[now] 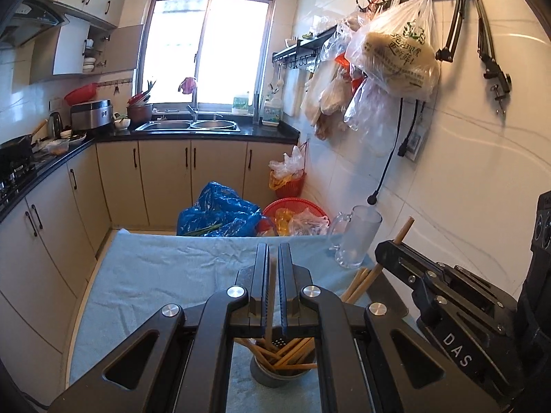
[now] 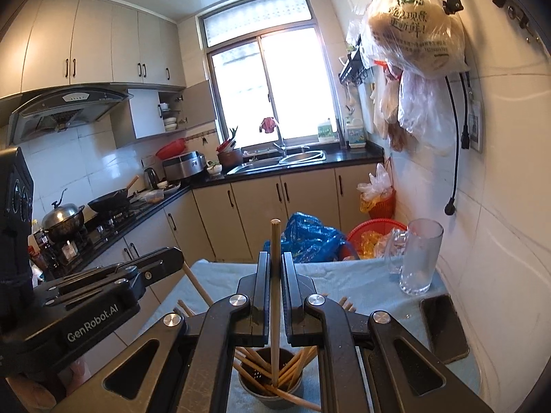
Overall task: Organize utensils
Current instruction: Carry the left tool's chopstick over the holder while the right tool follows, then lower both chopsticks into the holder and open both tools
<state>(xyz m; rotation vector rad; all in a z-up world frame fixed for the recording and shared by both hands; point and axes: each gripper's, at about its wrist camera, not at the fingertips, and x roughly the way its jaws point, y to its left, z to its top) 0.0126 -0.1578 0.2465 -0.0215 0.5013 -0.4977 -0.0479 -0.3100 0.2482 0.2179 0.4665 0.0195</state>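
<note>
A grey perforated holder (image 1: 280, 373) stands on the blue cloth (image 1: 155, 275), holding several wooden chopsticks; it also shows in the right wrist view (image 2: 270, 390). My left gripper (image 1: 273, 251) is shut on a chopstick (image 1: 271, 299) that points down into the holder. My right gripper (image 2: 275, 258) is shut on another upright chopstick (image 2: 274, 275) whose lower end is in the holder. The right gripper shows in the left wrist view (image 1: 387, 251) with its chopstick (image 1: 403, 230). The left gripper shows in the right wrist view (image 2: 175, 256).
A clear glass mug (image 1: 356, 237) stands on the cloth at the back right, near the tiled wall. A dark phone (image 2: 444, 327) lies on the cloth at the right. Beyond the table are a blue bag (image 1: 220, 211) and red baskets (image 1: 296, 208).
</note>
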